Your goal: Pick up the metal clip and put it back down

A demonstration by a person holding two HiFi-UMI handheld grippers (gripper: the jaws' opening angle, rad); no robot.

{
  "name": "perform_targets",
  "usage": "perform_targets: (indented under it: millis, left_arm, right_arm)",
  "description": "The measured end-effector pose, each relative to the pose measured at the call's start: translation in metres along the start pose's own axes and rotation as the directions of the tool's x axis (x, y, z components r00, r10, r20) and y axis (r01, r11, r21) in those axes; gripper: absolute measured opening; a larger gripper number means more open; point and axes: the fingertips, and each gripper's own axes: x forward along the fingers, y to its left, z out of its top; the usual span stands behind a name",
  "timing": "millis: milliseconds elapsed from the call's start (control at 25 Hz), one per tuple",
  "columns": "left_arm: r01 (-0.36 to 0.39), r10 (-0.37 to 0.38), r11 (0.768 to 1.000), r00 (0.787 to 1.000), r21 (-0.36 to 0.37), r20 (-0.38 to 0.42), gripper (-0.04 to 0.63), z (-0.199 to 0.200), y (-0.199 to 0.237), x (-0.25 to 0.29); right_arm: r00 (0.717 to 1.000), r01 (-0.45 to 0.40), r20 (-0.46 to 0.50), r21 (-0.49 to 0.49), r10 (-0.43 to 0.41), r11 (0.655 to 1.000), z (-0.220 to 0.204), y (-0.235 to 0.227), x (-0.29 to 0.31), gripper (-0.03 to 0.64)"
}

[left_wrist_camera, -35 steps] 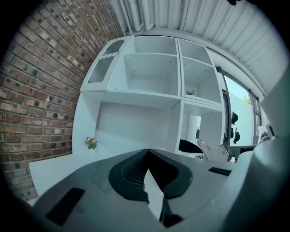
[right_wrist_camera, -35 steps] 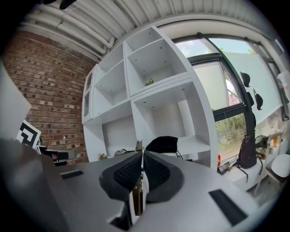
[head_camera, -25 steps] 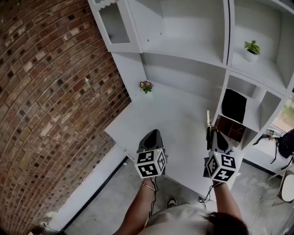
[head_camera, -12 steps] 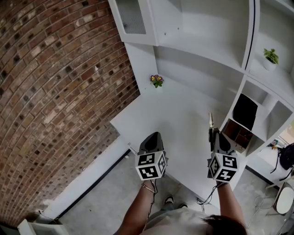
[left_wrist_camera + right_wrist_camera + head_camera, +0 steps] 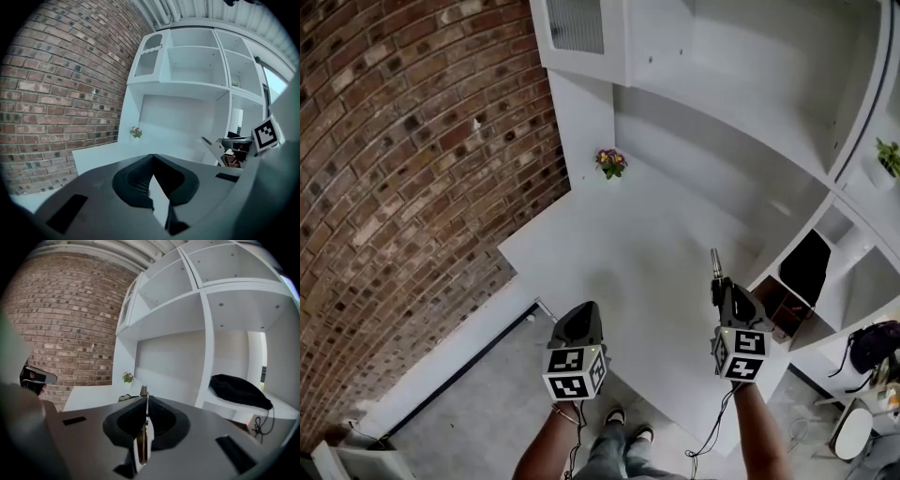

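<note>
A thin metal clip [image 5: 714,262] sticks out forward from my right gripper [image 5: 722,284], which is shut on it above the white table's right part. In the right gripper view the clip [image 5: 143,426] stands on edge between the closed pads, its tip just past them. My left gripper [image 5: 585,308] is shut with nothing in it, and hovers at the table's near edge, partly over the floor. In the left gripper view its jaws [image 5: 152,156] meet at the tips, and the right gripper [image 5: 233,143] with the clip [image 5: 212,147] shows at the right.
The white table [image 5: 628,234] fills a corner between a brick wall [image 5: 403,169] and white shelving. A small flower pot [image 5: 610,162] stands at its far corner. A black bag [image 5: 806,265] and a brown box [image 5: 775,302] sit in the shelf compartments on the right.
Both grippers have drawn back toward the table's near edge and sit lower in the head view. The left one now hangs past the edge. The clip stays in the right gripper.
</note>
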Motion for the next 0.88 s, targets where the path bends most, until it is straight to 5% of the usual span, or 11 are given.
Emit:
perform_targets:
  millis: [480, 880]
  left_arm:
    - [0.001, -0.003, 1.000, 0.995, -0.021, -0.097, 0.002, -0.066, 0.026, 0.042]
    - [-0.013, 0.009, 0.999, 0.991, -0.034, -0.133, 0.002, -0.092, 0.051, 0.064]
  right_arm:
    - [0.991, -0.034, -0.131, -0.176, 0.011, 0.984, -0.063, 0.010, 0.090, 0.006]
    - [0.980, -0.088, -0.197, -0.340, 0.021, 0.936, -0.102, 0.029, 0.133, 0.006]
